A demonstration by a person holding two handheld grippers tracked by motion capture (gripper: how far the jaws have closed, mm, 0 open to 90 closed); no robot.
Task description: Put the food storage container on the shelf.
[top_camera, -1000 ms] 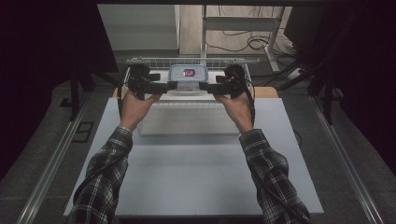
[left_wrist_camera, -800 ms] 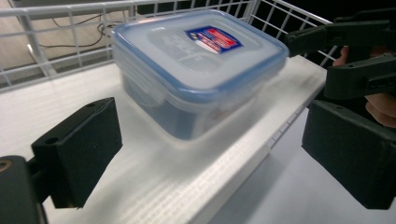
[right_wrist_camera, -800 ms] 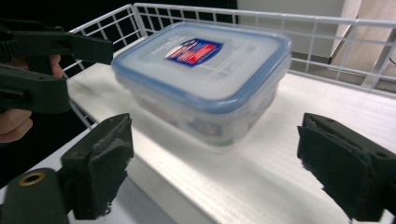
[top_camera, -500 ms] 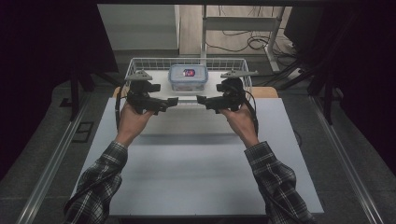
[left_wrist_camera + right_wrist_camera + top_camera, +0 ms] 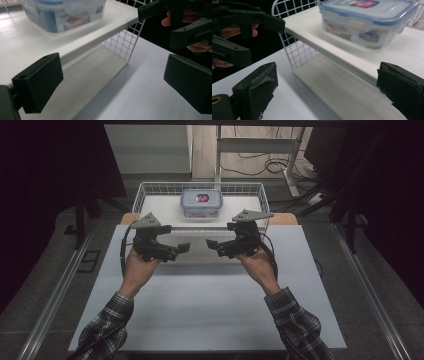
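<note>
On shelf (image 5: 165, 210) in wire rack (image 5: 142, 195): box (image 5: 201, 203), lidded, rigid, likely light, slick; best gripped at opposite short sides. Left gripper (image 5: 184, 248) and right gripper (image 5: 212, 244) just opened wide, both empty, short of rack.

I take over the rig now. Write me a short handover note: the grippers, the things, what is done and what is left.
Left gripper: jaws have just been opening, open, nothing between them.
Right gripper: the same, open and empty.
Both are over the white table, in front of the wire basket.
Lidded plastic container sits on the white shelf in the basket.
Done: container placed, it seems.
Left: nothing visible; perhaps draw the hands back.
</note>
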